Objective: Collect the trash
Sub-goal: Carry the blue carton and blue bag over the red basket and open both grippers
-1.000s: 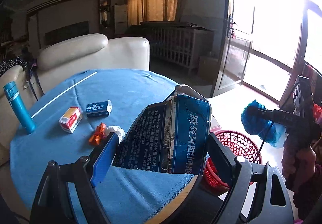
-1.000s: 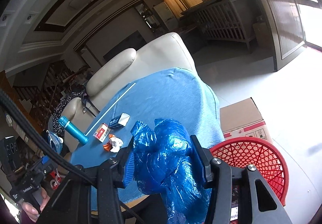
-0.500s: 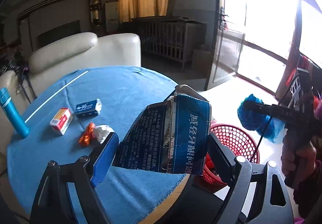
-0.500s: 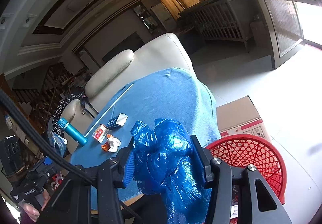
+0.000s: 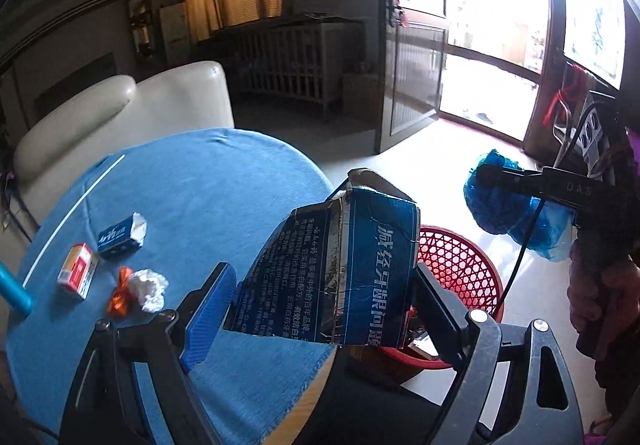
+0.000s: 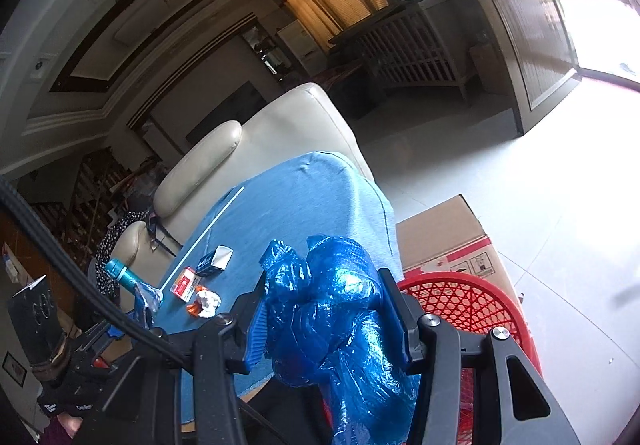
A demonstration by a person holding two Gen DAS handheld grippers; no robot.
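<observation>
We hold 2 grippers over the edge of a round table draped in a blue cloth; our left gripper has its jaws spread wide and clamped on a torn, flattened dark blue cardboard carton printed with white characters, which hangs above the table's rim; our right gripper stands at a narrower spread and pinches a crumpled blue plastic bag, whose lower end droops below the fingers. In the left wrist view that same bag hangs in the air to the right, above the floor and beyond a red plastic mesh basket; the basket sits on the floor just beside the table, with some scraps inside it; a brown cardboard box with red print stands next to it. On the cloth lie 4 more pieces: a small blue box, a red and white box, an orange wrapper and a white crumpled tissue touching it; a teal bottle stands near the far edge, before a cream leather sofa.
</observation>
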